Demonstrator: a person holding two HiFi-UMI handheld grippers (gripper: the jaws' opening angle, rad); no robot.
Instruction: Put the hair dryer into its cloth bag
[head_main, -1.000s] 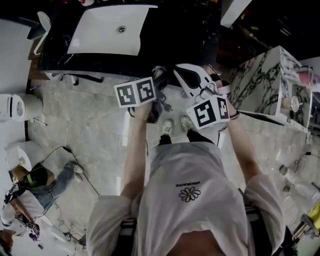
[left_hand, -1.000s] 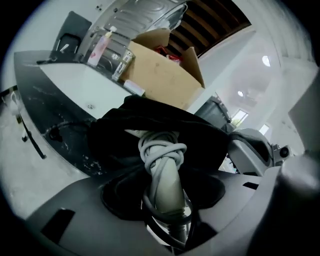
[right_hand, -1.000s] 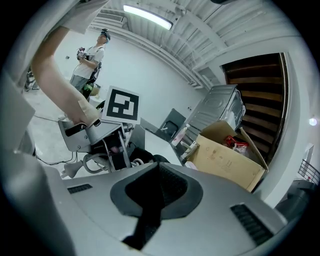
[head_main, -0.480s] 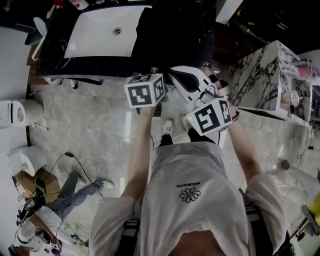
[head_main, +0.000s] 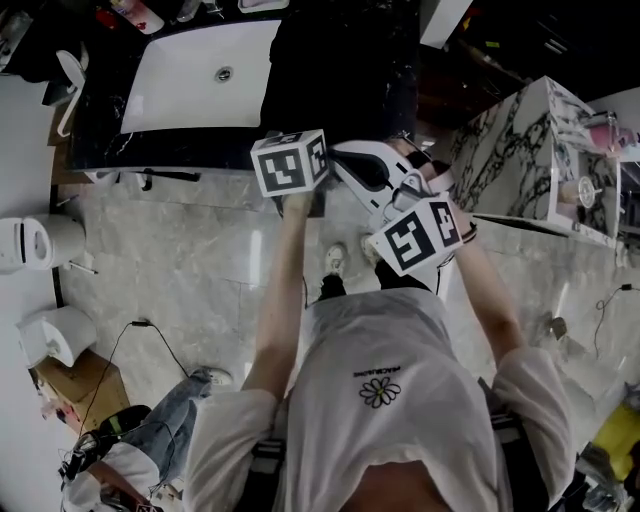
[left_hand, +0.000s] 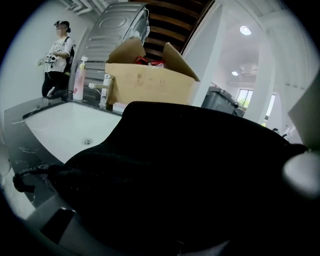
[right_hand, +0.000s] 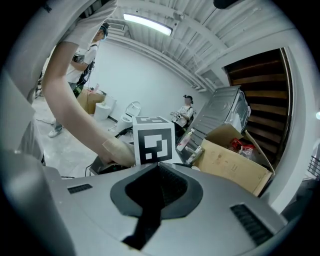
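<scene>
**Dryer and bag both in the air, mouth of the bag not yet presented**

In the head view the hair dryer (head_main: 368, 168) sits just above centre, off the floor at the tip of my right gripper (head_main: 400, 200). That gripper's jaws are together, clamped on the dryer, whose grey shell fills the lower half of the right gripper view.

My left gripper (head_main: 290, 165) is just left of the dryer, near the edge of the sink (head_main: 200, 75). The black cloth bag (left_hand: 190, 175) swallows its jaws in the left gripper view. I read them as pinched on a thick bunch of fabric.

I judge the dryer rigid, smooth and fairly weighty toward its head, so it could twist in a narrow pinch. The handle is the best hold. The bag is limp and will collapse. I would grip its rim beside the drawstring (left_hand: 22, 181), at lower left, to keep the mouth open.
</scene>
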